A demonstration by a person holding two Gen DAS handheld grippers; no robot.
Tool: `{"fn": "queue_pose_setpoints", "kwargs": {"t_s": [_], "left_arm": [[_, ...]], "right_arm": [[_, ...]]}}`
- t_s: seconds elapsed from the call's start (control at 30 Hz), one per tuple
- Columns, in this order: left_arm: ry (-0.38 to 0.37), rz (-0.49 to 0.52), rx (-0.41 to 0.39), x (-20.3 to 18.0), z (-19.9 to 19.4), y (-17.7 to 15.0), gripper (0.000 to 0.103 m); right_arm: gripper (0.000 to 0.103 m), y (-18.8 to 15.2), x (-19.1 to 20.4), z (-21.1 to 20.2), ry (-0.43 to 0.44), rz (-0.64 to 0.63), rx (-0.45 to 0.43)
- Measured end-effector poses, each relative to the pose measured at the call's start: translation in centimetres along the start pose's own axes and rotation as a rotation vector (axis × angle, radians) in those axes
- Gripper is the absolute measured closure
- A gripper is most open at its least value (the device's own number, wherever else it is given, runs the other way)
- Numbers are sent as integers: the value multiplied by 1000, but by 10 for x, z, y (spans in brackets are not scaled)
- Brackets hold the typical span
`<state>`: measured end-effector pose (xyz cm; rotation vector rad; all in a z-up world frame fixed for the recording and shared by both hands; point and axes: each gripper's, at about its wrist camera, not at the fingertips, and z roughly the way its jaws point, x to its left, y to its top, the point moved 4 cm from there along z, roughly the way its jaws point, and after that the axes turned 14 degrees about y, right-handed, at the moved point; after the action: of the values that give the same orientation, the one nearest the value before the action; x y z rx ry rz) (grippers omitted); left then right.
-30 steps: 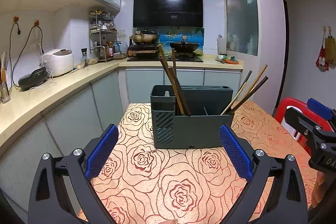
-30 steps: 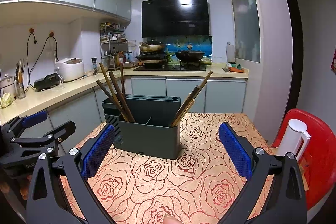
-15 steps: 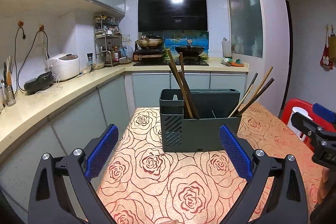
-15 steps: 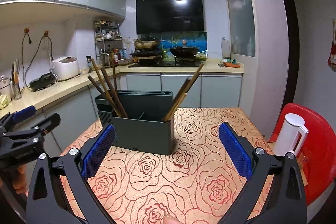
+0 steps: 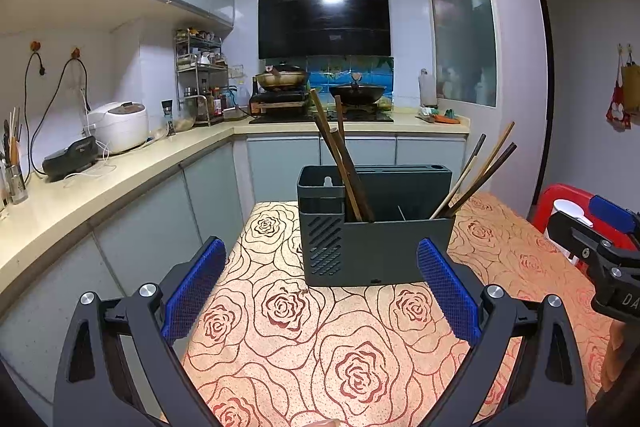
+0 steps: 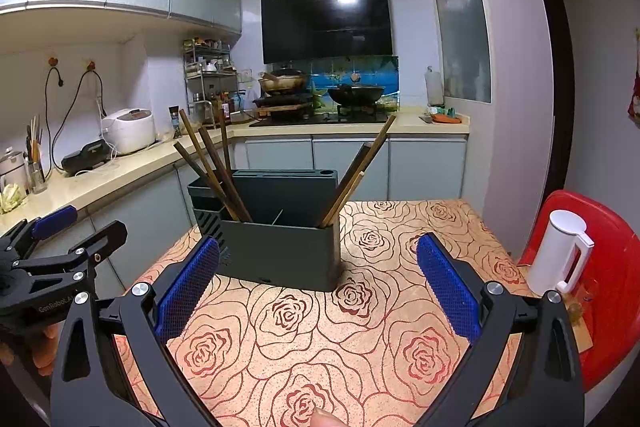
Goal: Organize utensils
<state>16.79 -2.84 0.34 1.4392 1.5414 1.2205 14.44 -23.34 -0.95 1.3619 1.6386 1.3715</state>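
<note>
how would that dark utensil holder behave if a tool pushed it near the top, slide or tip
The utensil holder looks tall and narrow on a flat base, so a high push would probably tip it more readily than a low one. The chopsticks lean loosely outward and would likely shift or rattle. It looks like light plastic, so it might slide on the tablecloth.

Little lettering can be read here. In the right wrist view, the black body of the left gripper (image 6: 60,247), seen at the left edge, carries pale letters reading "GenRobot.A", with the rest cut off behind its frame. In the left wrist view, the black body of the right gripper (image 5: 592,227), at the right edge, shows only "DA" before the picture ends. The range hood (image 5: 324,19) bears small marks along its top, too small to read.
</note>
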Motion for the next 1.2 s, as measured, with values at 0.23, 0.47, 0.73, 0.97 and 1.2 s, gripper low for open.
{"fn": "queue_pose_setpoints", "kwargs": {"t_s": [0.23,0.47,0.73,0.97,1.2], "left_arm": [[-5,3,2,0,-1,-2,10],[-3,-2,3,1,-1,-2,10],[-4,-1,4,1,-1,-1,10],[-3,-2,5,1,-1,-1,10],[-1,-1,4,1,0,0,10]], "right_arm": [[7,1,1,-1,1,0,3],[7,0,1,-1,0,2,3],[7,-1,1,-1,0,2,6],[7,-2,1,0,0,1,6],[7,-2,1,0,0,2,6]]}}
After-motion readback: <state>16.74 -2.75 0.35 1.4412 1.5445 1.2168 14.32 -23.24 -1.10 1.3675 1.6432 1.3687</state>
